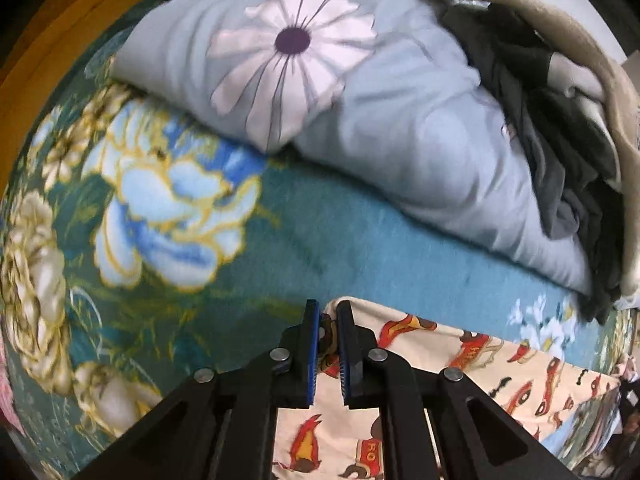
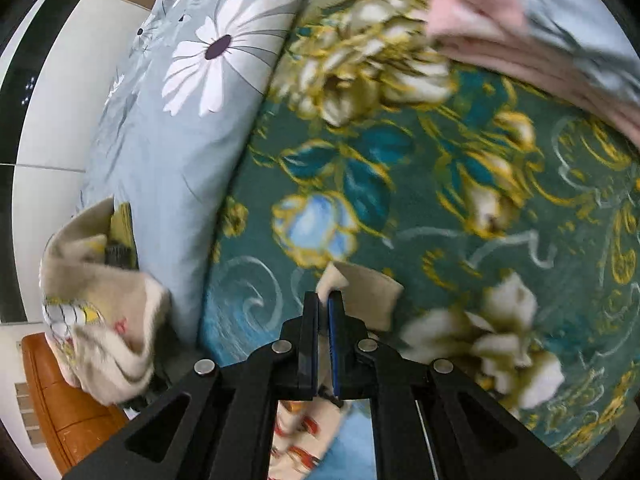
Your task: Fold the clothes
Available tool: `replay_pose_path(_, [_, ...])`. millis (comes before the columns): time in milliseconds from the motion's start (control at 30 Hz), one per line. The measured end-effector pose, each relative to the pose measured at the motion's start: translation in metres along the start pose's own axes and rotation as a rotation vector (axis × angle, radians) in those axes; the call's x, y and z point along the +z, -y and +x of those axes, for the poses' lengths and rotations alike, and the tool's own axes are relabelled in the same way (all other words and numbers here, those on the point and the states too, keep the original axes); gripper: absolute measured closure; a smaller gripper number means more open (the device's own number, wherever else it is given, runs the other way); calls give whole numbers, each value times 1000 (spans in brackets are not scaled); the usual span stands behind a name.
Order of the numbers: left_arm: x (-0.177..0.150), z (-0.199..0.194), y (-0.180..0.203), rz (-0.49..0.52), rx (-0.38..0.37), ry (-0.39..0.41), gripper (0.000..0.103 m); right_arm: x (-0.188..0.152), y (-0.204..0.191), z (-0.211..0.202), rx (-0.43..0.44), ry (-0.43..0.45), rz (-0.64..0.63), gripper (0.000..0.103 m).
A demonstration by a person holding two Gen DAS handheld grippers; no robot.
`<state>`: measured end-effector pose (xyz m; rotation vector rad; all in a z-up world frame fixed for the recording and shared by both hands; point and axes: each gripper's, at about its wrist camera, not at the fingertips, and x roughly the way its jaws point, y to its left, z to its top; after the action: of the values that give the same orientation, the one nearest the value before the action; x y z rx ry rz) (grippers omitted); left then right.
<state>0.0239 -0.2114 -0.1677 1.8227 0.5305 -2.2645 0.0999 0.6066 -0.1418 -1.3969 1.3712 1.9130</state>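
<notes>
A cream garment printed with red cartoon figures [image 1: 500,372] lies on a teal floral blanket [image 1: 200,240]. My left gripper [image 1: 328,312] is shut on a corner of this garment, the cloth pinched between its blue pads. My right gripper [image 2: 323,300] is shut on another edge of the same garment [image 2: 360,292], whose plain cream inside sticks up past the fingertips; its printed part hangs below the fingers [image 2: 304,432].
A pale blue pillow with a big white daisy [image 1: 320,80] lies behind, with dark grey clothes [image 1: 560,152] and a cream blanket [image 2: 100,312] piled beside it. Pink folded cloth [image 2: 500,40] lies at the far right. A wooden bed frame [image 2: 60,400] borders the bed.
</notes>
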Motion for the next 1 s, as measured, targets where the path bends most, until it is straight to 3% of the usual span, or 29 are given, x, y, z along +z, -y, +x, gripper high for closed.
replay_pose_path(100, [11, 2, -6, -38, 32, 12, 94, 16, -22, -5, 21, 61, -14, 100])
replay_pose_path(233, [15, 19, -17, -99, 10, -45, 94, 18, -42, -1, -23, 58, -80, 100])
replay_pose_path(367, [7, 15, -21, -120, -75, -61, 91, 2, -54, 0, 0, 29, -213, 100])
replay_pose_path(467, [-6, -5, -26, -103, -147, -45, 69, -15, -49, -12, 21, 19, -282, 99])
replay_pose_path(533, [-20, -24, -32, -85, -175, -13, 47, -29, -45, -23, 30, 23, -332, 96])
replay_pose_path(600, [-39, -43, -46, -79, -177, 39, 40, -49, -44, -36, 15, 35, -404, 87])
replay_pose_path(633, [-49, -47, -56, -88, -168, 47, 39, -60, -43, -42, 9, 37, -442, 78])
replay_pose_path(700, [-72, -43, -78, -129, -145, 40, 39, -86, -39, -50, 8, 22, -508, 70])
replay_pose_path(867, [-109, -28, -94, -210, -161, 0, 41, -147, -32, -46, 19, -103, -577, 69])
replay_pose_path(1000, [-135, -15, -102, -271, -182, -36, 53, -181, -31, -51, 42, -135, -594, 69])
